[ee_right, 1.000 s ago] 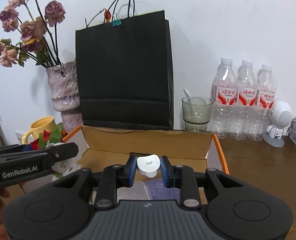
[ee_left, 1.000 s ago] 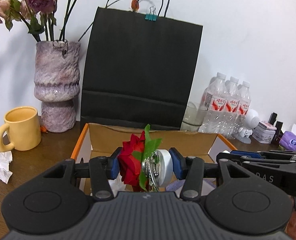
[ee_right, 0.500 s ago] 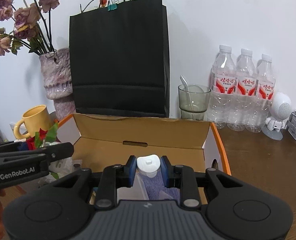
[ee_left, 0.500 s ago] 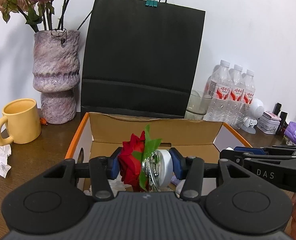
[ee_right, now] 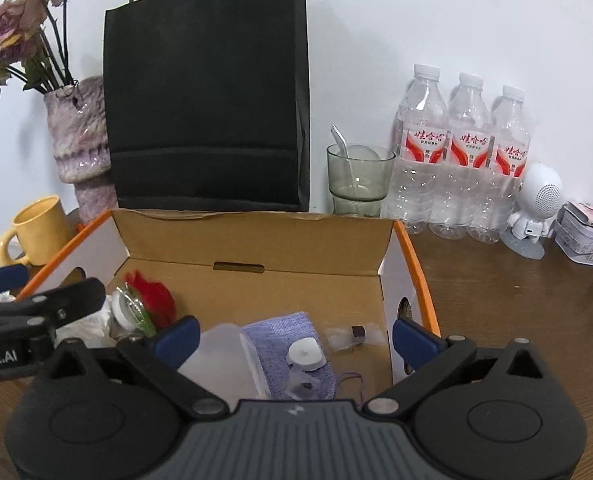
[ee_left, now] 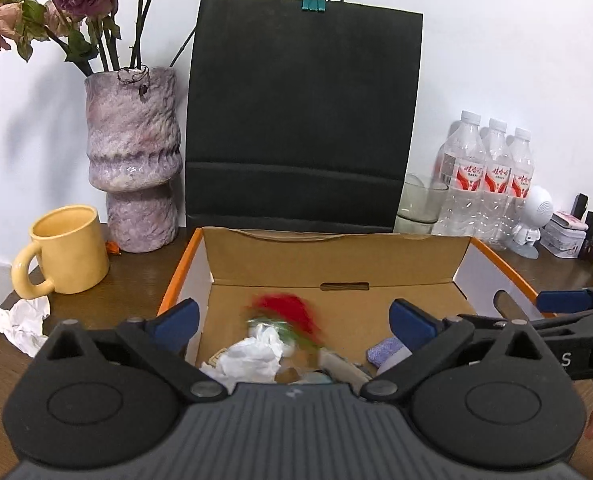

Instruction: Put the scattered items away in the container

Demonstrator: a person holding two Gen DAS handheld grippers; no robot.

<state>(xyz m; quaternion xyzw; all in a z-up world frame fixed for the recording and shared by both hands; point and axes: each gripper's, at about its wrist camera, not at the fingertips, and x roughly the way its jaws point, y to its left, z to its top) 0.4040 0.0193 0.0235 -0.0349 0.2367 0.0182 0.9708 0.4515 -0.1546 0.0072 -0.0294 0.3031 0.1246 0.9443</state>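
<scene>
Both claws spread wide over the cardboard box (ee_right: 256,248)

The left gripper (ee_left: 292,320) and right gripper (ee_right: 294,336) gape empty above the box, seemingly to let things drop. The red flower piece (ee_right: 150,294), blurred in the left view, sits by the box's left wall; the white cap (ee_right: 306,354) rests on purple cloth (ee_right: 280,336) inside. Crumpled tissue (ee_left: 14,322) lies outside, left of the box.

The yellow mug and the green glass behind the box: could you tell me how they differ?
The yellow mug is opaque, while the green glass is see-through. The mug has a side handle; the glass has none. The glass holds a spoon, whereas nothing shows above the mug's rim. The mug stands left of the cardboard box, the glass behind its right end. Both stand upright on the wooden table.
</scene>
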